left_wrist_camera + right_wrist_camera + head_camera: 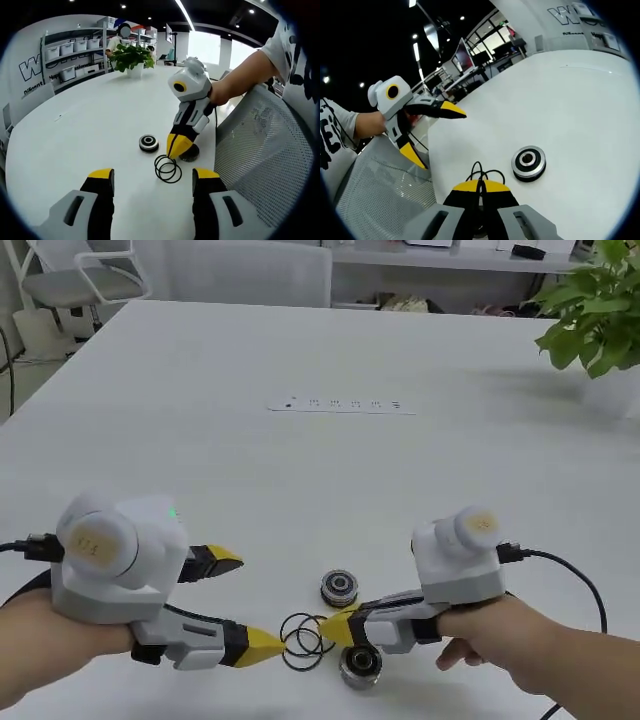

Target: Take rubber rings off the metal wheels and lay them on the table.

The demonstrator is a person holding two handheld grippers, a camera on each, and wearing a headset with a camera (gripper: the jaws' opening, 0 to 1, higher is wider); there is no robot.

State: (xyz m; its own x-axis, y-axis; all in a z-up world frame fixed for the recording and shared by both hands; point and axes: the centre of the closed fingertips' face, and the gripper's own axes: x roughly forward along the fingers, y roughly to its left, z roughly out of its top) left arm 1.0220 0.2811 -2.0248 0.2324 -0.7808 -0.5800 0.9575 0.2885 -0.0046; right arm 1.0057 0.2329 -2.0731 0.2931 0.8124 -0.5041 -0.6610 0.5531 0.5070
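Two metal wheels lie on the white table: one wheel farther out and a second wheel just under my right gripper. Between them lie thin black rubber rings, overlapping flat on the table. My right gripper is shut, its yellow tips pinching a ring at the edge of the pile, with the far wheel to its right. My left gripper stands open, left of the rings, nothing between its fingers. In the left gripper view the rings lie ahead of my left gripper.
A white power strip lies mid-table. A potted plant stands at the far right corner. Chairs stand beyond the far edge, and a mesh chair back is close to the near edge.
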